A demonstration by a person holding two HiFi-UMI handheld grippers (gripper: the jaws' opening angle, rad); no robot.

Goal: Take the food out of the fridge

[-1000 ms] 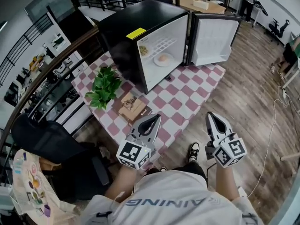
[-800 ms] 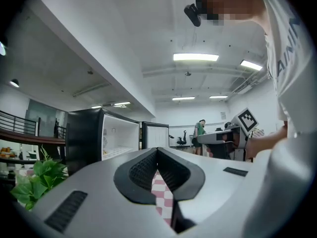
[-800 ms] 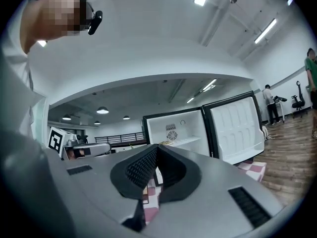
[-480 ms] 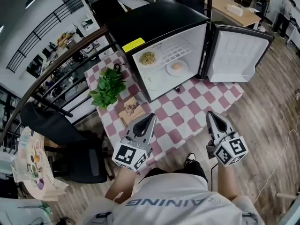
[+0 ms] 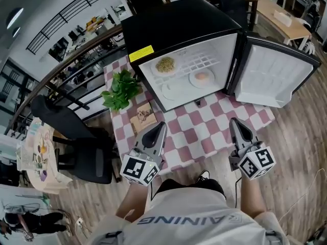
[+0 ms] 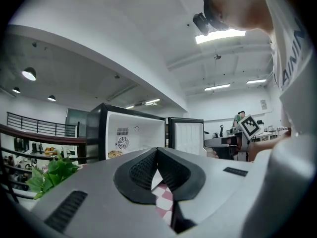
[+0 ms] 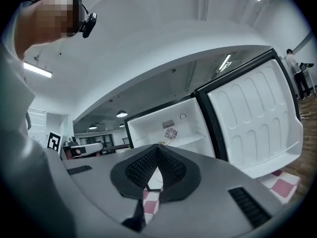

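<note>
A table under a red-and-white checked cloth stands on the wooden plank floor. On its left side sits a leafy green plant, and just nearer than it lies a small brown wooden piece. A small dark object rests on the cloth further right. Left of the table is a black office chair, and beyond it a dark railing runs along the far left. A sheet with colourful prints lies at the near left. Far right stands a light wooden desk with a white box on it.
</note>
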